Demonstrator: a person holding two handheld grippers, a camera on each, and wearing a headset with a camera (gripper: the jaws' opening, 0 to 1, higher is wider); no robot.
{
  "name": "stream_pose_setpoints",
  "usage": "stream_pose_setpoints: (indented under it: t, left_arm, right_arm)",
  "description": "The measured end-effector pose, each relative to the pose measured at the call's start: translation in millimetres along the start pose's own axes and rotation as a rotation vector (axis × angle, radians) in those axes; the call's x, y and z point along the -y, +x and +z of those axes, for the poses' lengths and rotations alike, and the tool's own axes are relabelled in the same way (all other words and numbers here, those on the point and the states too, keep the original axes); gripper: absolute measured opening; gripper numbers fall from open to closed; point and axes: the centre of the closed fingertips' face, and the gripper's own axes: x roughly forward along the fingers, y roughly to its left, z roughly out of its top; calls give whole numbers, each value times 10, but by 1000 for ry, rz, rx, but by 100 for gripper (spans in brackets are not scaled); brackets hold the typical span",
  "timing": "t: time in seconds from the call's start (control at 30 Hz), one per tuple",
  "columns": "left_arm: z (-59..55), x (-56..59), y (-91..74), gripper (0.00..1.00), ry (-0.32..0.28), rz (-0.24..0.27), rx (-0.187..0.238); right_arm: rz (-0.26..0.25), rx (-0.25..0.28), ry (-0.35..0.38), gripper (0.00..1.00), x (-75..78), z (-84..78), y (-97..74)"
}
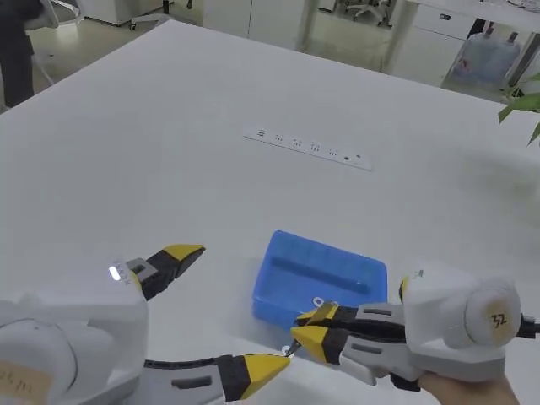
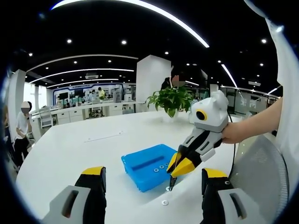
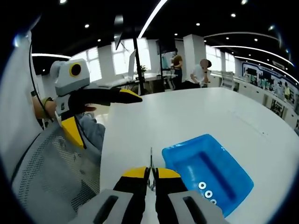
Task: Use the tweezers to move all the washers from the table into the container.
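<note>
Our right tongs are pinched shut on the tweezers, which poke out past the yellow tips. The thin point hangs low over the white table, just beside the near wall of the blue container. We cannot tell if the point holds anything. Our left tongs are spread wide and hold nothing, close to the container too. Three washers lie in a row in the container, so we think that much is done. One washer lies on the table just in front of the container, near the tweezers' point. There may be one more beside it, but it is too tiny to be sure. We think a little work is left.
</note>
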Motion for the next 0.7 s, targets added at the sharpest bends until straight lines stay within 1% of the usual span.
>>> stream_pose_setpoints:
  t: [0.17, 0.33, 0.4, 0.6, 0.63, 0.7]
  left_arm:
    - [2, 5, 0, 86, 0, -2, 1]
    - [0, 4, -2, 85, -1, -1, 1]
    - [6, 3, -3, 85, -2, 0, 4]
    - [7, -4, -4, 85, -5, 0, 5]
    - [7, -7, -5, 85, -5, 2, 5]
    - [6, -11, -5, 85, -7, 2, 5]
  right_arm:
    - [-3, 36, 18, 2, 22, 162, -84]
    - [-19, 101, 39, 2, 73, 338, -170]
    - [-24, 119, 53, 2, 106, 381, -182]
    - [-62, 175, 114, 2, 296, 499, -194]
    - [-75, 186, 133, 2, 356, 521, -190]
    - [-97, 188, 153, 2, 460, 531, -169]
